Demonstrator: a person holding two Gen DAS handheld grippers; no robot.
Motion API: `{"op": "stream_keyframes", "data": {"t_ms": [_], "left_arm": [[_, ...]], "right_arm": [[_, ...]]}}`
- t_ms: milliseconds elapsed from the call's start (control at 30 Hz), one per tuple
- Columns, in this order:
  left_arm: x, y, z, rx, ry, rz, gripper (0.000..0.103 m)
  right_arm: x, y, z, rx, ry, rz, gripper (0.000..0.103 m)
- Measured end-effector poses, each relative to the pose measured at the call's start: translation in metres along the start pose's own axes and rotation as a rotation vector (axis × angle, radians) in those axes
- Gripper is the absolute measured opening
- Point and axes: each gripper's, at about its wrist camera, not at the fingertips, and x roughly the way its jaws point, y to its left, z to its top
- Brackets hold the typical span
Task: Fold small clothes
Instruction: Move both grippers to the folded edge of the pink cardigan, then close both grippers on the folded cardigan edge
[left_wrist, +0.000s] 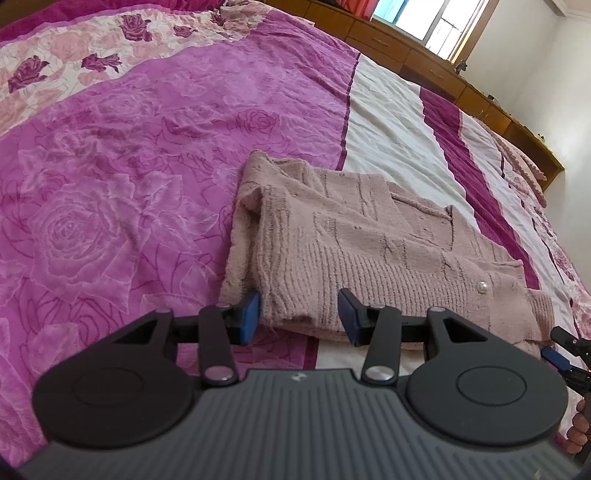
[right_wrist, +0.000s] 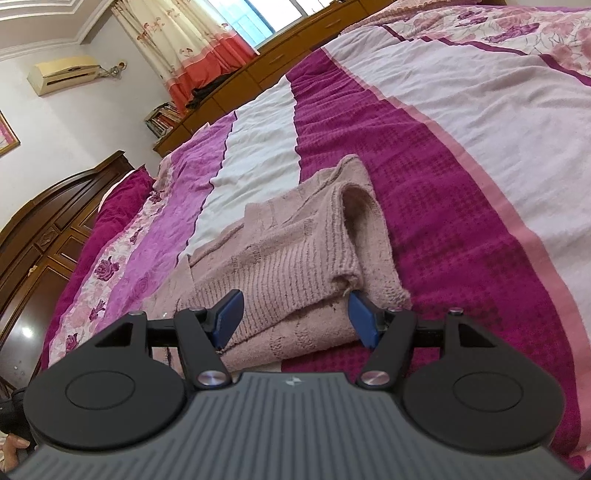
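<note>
A dusty-pink knitted cardigan (left_wrist: 354, 240) with a pearl button (left_wrist: 482, 287) lies folded on the bed. In the left wrist view my left gripper (left_wrist: 300, 315) stands open at the cardigan's near left corner. The ribbed hem lies between its blue pads (left_wrist: 251, 314), which do not squeeze it. In the right wrist view the cardigan (right_wrist: 295, 251) shows its folded right end with an open sleeve mouth. My right gripper (right_wrist: 295, 317) is open and straddles the stacked layers at the near edge. One of its blue pads (left_wrist: 554, 357) also shows at the left view's right edge.
The bed carries a magenta rose-print cover (left_wrist: 129, 184) with white (right_wrist: 498, 122) and dark magenta bands (right_wrist: 443, 229). Wooden cabinets (left_wrist: 424, 55) run along the far side below a window. A wooden headboard (right_wrist: 55, 221) stands at the left. A person's hand (left_wrist: 578, 424) holds the right gripper.
</note>
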Motion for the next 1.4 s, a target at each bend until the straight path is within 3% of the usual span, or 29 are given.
{"op": "stream_keyframes", "data": {"t_ms": [300,767,900,1167,1400], "left_arm": [[-0.001,-0.002,-0.001,0.019,-0.014,0.033,0.047],[0.019,-0.007,0.007,0.043,0.022,-0.031,0.045],[0.02,-0.006,0.009,0.05,0.026,-0.036,0.038],[0.022,-0.006,0.007,0.065,0.032,-0.029,0.038],[0.023,-0.006,0.007,0.066,0.032,-0.025,0.035]], "right_arm": [[0.004,-0.003,0.01,0.014,-0.028,-0.023,0.07],[0.02,-0.003,0.021,-0.003,-0.022,-0.032,0.068],[0.014,0.0,0.023,-0.001,-0.016,-0.035,0.068],[-0.006,0.015,0.024,-0.16,-0.113,-0.131,0.068],[0.019,0.018,0.025,-0.211,-0.022,-0.132,0.067]]}}
